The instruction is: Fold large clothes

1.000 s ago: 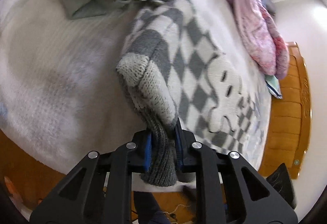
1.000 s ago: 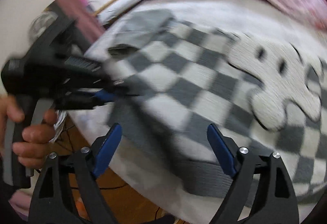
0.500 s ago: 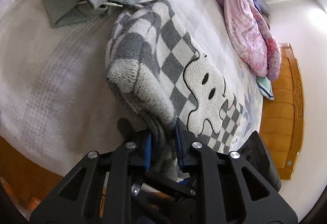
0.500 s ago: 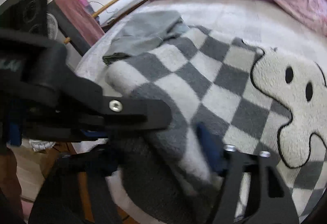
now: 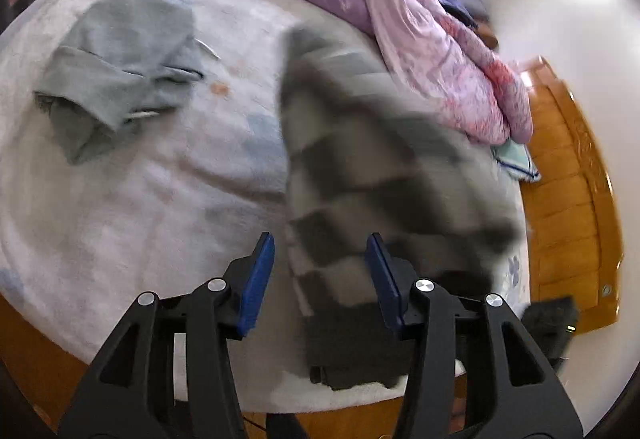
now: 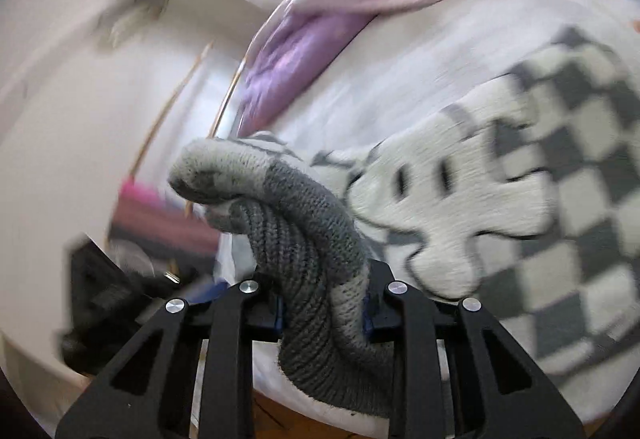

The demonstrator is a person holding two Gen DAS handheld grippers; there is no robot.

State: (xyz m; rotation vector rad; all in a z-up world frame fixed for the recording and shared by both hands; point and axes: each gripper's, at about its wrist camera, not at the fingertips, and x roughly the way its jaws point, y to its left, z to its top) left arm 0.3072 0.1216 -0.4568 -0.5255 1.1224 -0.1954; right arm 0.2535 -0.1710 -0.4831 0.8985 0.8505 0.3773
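Observation:
A grey and white checked knit sweater (image 5: pixel 372 175) with a white cartoon patch (image 6: pixel 452 207) lies on the pale bed cover (image 5: pixel 132 199). It is blurred in the left wrist view. My left gripper (image 5: pixel 320 279) is open and empty, hovering above the sweater's near edge. My right gripper (image 6: pixel 324 307) is shut on the sweater's grey ribbed edge (image 6: pixel 312 259), which bunches up between the blue pads and hangs over the front.
A crumpled grey garment (image 5: pixel 120 67) lies on the bed at the left. A purple and pink quilt (image 5: pixel 400 27) is heaped along the far side. A wooden bed frame (image 5: pixel 572 223) is at the right, the bed's near edge just below the grippers.
My left gripper has let go of the sweater's edge and opened. My right gripper has closed on that edge and lifted it. Both views have swung.

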